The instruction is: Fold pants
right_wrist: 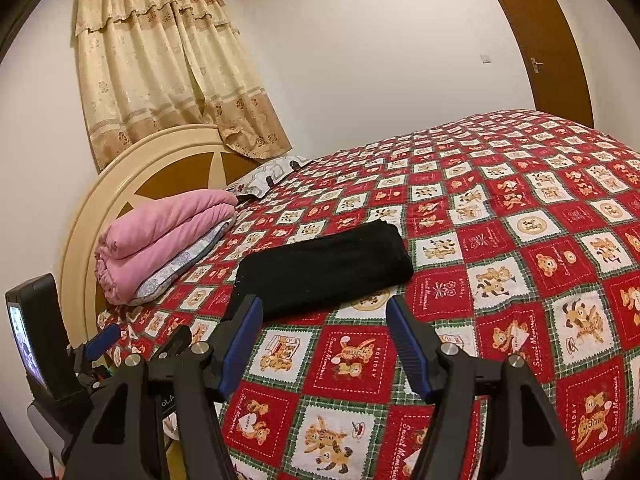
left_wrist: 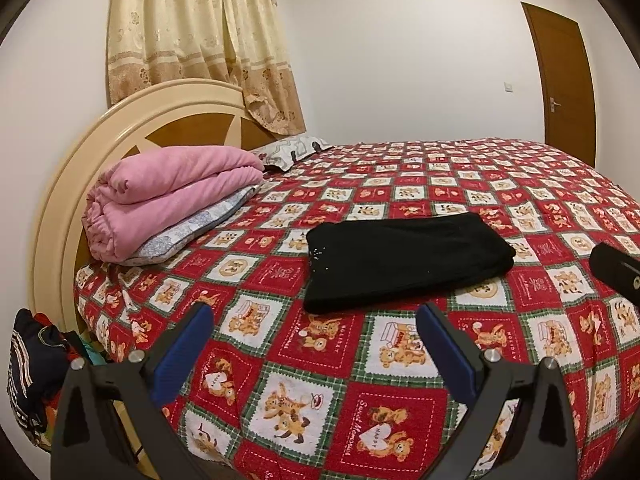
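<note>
while pants (left_wrist: pixel 404 260) lie folded, both claws gape empty.

Black pants (left_wrist: pixel 404 258) on a red, white and green teddy-bear check bedspread (left_wrist: pixel 400 400), beside a pink blanket (left_wrist: pixel 168 196)

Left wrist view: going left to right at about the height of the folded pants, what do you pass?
Cream headboard → folded pink blanket → folded black pants → black tip of the right gripper at the picture's right edge. All but the gripper rest on or against the red bear-print bedspread.
</note>
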A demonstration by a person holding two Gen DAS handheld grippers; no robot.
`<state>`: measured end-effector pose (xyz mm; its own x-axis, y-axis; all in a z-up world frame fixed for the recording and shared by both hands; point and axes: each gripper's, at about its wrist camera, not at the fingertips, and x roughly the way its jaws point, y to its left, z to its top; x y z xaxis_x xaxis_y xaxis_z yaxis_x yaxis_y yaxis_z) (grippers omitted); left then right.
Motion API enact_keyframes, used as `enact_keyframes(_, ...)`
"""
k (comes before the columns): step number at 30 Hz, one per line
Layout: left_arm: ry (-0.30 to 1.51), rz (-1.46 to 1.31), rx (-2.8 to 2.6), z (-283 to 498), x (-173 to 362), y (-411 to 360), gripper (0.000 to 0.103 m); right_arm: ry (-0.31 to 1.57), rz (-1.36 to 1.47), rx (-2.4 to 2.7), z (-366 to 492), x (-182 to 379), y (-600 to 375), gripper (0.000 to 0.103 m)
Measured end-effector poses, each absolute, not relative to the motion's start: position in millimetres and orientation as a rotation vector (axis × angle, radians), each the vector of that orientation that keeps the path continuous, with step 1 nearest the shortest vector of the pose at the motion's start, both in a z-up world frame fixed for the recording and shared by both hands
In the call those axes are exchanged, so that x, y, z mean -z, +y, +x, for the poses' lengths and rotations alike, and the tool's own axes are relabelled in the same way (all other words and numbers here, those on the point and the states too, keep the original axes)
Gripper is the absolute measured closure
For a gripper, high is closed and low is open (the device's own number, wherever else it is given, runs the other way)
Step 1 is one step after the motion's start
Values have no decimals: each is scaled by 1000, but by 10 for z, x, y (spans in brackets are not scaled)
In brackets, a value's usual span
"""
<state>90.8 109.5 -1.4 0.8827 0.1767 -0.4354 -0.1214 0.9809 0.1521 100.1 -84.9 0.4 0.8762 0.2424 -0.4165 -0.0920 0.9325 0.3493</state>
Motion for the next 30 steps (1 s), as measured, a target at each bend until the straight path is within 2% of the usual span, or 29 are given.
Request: enact_keyframes(30, 439, 89, -113, 882, -64, 1116, 0, 451, 343, -153, 945, -6, -915, 37)
